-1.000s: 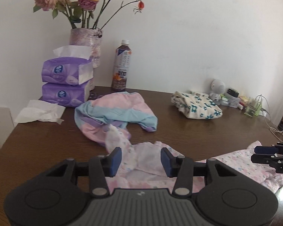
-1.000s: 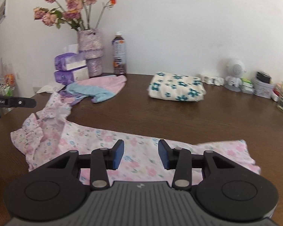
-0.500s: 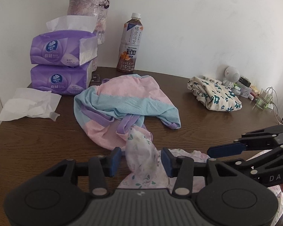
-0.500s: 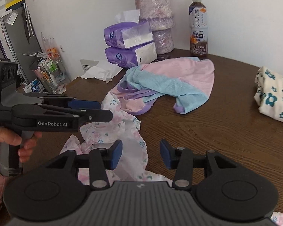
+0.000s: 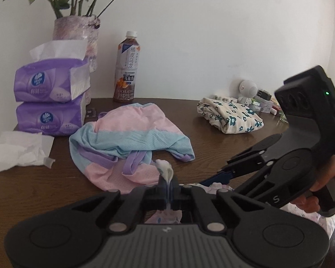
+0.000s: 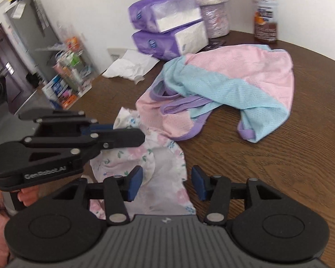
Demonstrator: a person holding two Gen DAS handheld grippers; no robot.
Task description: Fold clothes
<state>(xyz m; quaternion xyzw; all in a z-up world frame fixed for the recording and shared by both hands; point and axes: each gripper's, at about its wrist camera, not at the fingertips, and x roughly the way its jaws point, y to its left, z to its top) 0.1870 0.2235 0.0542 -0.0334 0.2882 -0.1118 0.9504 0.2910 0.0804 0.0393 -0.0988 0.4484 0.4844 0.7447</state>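
A pale pink floral garment (image 6: 158, 156) lies crumpled on the brown table, and a tuft of it (image 5: 165, 170) pokes up between the pads of my left gripper (image 5: 168, 189), which is shut on it. In the right wrist view the left gripper (image 6: 122, 134) pinches the cloth's far corner. My right gripper (image 6: 167, 182) is open, its blue pads on either side of the floral fabric below. It comes in from the right (image 5: 221, 175) in the left wrist view. A pink, blue and purple mesh garment (image 5: 131, 138) lies unfolded behind. A folded white garment with teal flowers (image 5: 230, 117) rests at the back right.
Two stacked purple tissue packs (image 5: 49, 102), a vase of roses (image 5: 78, 33) and a tea bottle (image 5: 126, 71) stand at the back left. Loose white tissue (image 5: 17, 151) lies by the table's left edge. Small gadgets (image 5: 256, 96) crowd the back right. Shelves with bottles (image 6: 69, 76) stand beyond the table.
My left gripper has shut on the floral garment's corner. My right gripper has swung in close to the left one, over the same cloth, still open.
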